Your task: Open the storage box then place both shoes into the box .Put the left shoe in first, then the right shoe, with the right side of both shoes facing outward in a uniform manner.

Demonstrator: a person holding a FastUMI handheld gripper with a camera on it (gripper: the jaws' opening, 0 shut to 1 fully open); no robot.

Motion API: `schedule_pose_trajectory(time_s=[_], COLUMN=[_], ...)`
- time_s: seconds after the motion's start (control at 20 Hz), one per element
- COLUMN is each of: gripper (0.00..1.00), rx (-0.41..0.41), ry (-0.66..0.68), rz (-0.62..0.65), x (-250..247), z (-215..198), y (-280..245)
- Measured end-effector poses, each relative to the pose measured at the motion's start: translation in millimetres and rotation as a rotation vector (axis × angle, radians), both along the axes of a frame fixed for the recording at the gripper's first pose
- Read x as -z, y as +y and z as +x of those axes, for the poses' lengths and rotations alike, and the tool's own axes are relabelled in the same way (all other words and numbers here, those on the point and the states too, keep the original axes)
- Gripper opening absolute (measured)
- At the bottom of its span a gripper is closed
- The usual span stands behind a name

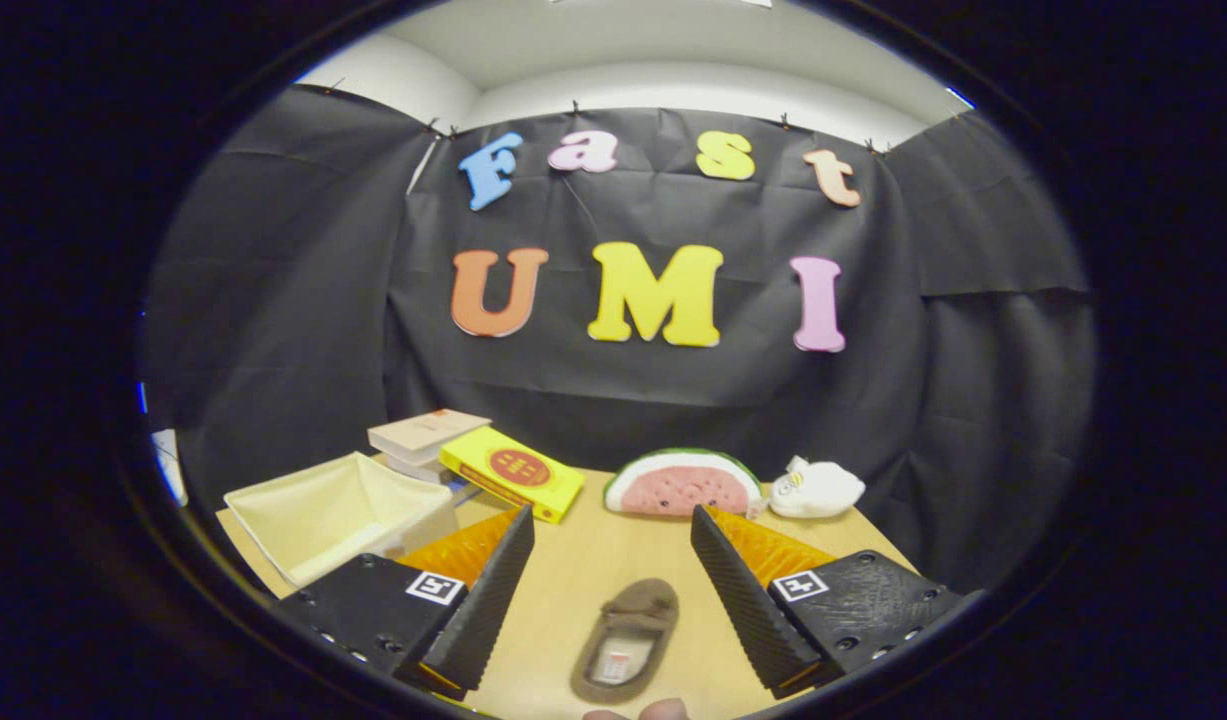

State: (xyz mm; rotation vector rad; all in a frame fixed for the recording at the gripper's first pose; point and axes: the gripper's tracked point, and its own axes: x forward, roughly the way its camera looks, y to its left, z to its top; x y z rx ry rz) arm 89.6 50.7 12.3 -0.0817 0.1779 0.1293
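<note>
Here the gripper (pixel 611 560) is held wide open, nothing gripped; a brown slipper (pixel 628 638) lies on the wooden table (pixel 583 560) between the fingers, untouched; the open cream storage box (pixel 323 510) sits beyond the left finger.

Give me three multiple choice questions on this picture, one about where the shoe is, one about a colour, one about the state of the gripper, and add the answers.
1. Where does the brown shoe lie?
A. between the gripper fingers, on the wooden table
B. inside the cream box
C. on the yellow book

2. What colour is the book leaning beside the box?
A. blue
B. yellow
C. green

3. How does the gripper stand?
A. shut on the shoe
B. shut on the box
C. open

Answers: 1 A, the shoe rests on the table in the gap between the fingers. 2 B, its cover is yellow with a red disc. 3 C, the fingers are wide apart, touching nothing.
</note>
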Motion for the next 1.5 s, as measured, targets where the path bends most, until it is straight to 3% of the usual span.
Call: schedule_pose_trajectory(time_s=[0.35, 0.85, 1.05, 1.15, 1.2, 1.25, 1.35, 1.5], gripper=[0.96, 0.96, 0.69, 0.42, 0.19, 0.08, 0.0, 0.0], rx=[0.082, 0.074, 0.082, 0.134, 0.141, 0.139, 0.144, 0.143], ry=[0.285, 0.502, 0.537, 0.547, 0.556, 0.565, 0.564, 0.574], rz=[0.035, 0.05, 0.094, 0.089, 0.113, 0.134, 0.174, 0.285], x=[99.5, 181.5, 194.8, 201.7, 203.0, 203.9, 205.0, 199.7], z=[13.5, 31.6, 41.4, 46.5, 46.2, 46.5, 47.2, 43.7], y=[-53.9, -39.9, -32.1, -41.9, -41.5, -39.8, -40.8, -35.3])
